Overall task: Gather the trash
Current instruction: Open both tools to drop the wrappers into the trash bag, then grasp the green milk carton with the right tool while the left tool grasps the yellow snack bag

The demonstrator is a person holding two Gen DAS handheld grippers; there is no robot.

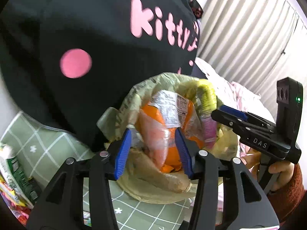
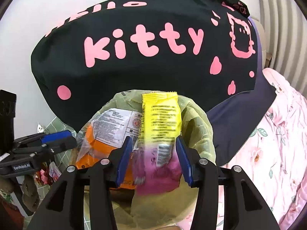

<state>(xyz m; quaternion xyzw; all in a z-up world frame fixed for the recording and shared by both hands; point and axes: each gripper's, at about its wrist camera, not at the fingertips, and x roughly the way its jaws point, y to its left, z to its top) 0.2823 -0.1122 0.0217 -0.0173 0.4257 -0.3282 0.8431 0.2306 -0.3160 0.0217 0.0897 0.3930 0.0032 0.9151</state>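
A bin lined with a pale green bag (image 1: 134, 189) (image 2: 199, 126) stands on the floor. An orange snack packet (image 1: 168, 118) (image 2: 99, 145) sticks up in it. My left gripper (image 1: 153, 149) is open, its blue pads on either side of the orange packet without pressing it. A yellow and pink wrapper (image 2: 161, 126) (image 1: 207, 118) stands over the bag's mouth. My right gripper (image 2: 153, 151) is open around this wrapper, which looks blurred. In the left wrist view the right gripper (image 1: 226, 113) reaches in from the right.
A black cushion with pink "Hello Kitty" lettering (image 1: 76, 38) (image 2: 145, 44) stands right behind the bin. A green checked mat (image 1: 48, 147) lies beneath. More packets (image 1: 13, 174) lie at the left. Pink floral bedding (image 2: 278, 138) is at the right. A white curtain (image 1: 249, 28) hangs behind.
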